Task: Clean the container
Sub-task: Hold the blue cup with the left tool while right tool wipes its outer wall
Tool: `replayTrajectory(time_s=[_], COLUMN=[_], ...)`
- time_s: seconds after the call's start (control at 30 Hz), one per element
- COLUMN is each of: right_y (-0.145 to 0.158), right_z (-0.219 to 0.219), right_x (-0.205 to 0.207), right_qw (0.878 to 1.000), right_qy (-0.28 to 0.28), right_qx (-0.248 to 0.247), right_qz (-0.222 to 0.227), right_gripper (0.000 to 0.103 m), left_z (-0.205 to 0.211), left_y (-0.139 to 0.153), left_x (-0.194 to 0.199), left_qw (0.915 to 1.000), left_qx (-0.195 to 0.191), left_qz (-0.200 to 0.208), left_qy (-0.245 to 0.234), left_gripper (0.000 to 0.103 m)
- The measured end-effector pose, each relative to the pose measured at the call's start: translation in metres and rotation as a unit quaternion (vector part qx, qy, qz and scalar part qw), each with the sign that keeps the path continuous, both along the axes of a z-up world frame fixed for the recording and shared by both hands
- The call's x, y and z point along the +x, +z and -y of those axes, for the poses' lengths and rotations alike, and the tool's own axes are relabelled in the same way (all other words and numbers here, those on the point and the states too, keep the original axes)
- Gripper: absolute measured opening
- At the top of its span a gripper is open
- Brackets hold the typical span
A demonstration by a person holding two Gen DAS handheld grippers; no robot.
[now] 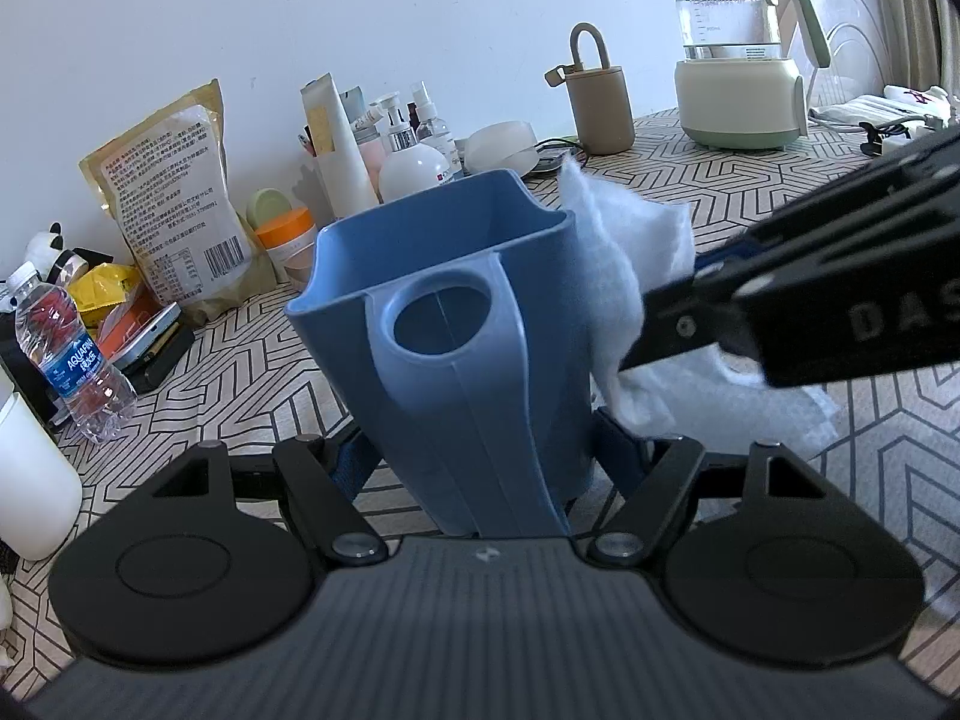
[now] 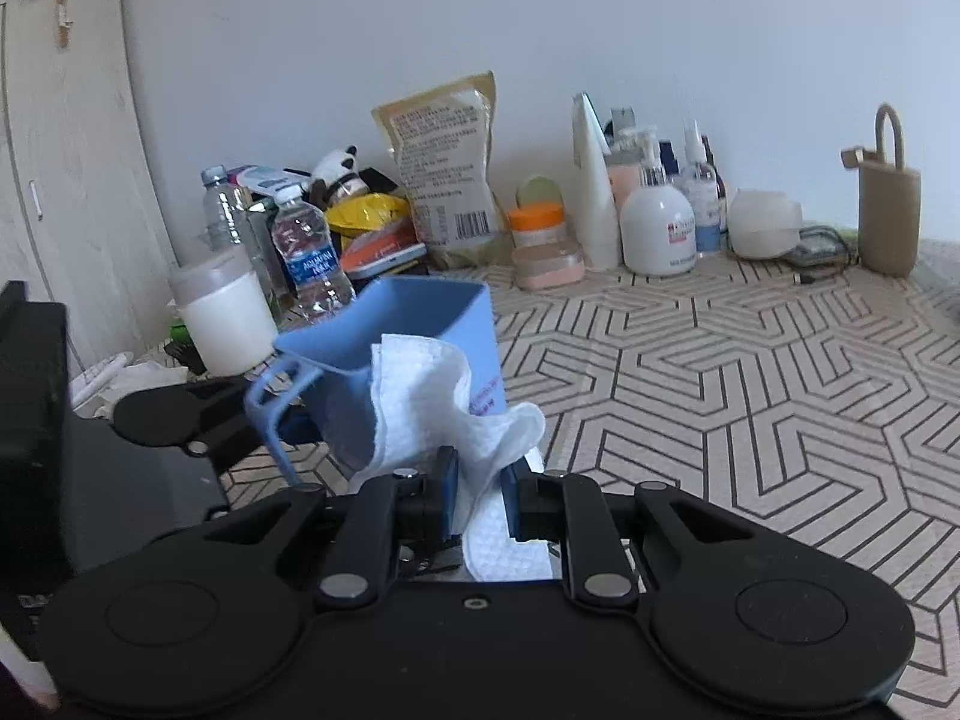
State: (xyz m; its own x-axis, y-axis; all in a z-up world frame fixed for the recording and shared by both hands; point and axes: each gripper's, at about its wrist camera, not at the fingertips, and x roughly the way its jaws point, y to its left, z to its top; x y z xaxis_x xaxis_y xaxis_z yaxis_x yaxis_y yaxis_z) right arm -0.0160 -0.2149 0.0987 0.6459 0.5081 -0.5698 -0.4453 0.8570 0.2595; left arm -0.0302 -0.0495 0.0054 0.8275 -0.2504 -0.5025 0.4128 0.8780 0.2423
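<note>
The left gripper (image 1: 474,456) clamps the blue plastic jug's (image 1: 456,324) base at twelve o'clock, lifted above the patterned surface (image 2: 720,372). The right gripper (image 2: 480,498) pinches a white wipe (image 2: 420,396) against the jug's outer wall; press flat, stroke rimward. Glass kettle (image 1: 735,54) and bottles (image 2: 309,261) stand well apart.

Blue container (image 1: 456,312), white cloth (image 2: 420,396), beige geometric-lined tablecloth (image 2: 750,372).

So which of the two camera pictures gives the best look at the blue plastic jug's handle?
The left wrist view: the blue plastic jug's handle faces the camera, its round hole plainly seen. The right wrist view shows the handle only side-on, as a thin loop at the jug's left, with the white cloth draped over the jug's front.
</note>
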Motion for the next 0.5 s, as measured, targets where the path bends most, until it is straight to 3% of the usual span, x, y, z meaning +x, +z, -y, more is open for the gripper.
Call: replayTrajectory(time_s=[0.5], right_y=[0.0092], right_z=[-0.0045], right_x=[-0.0042], right_qw=[1.000], right_qy=[0.011], right_qx=[-0.019], right_qz=[0.012], right_gripper=[0.021], left_z=[-0.0002], left_y=[0.0003], left_x=[0.0009], left_qw=[1.0000], left_qx=[-0.002], left_qz=[-0.001], left_qy=[0.000], left_gripper=[0.074])
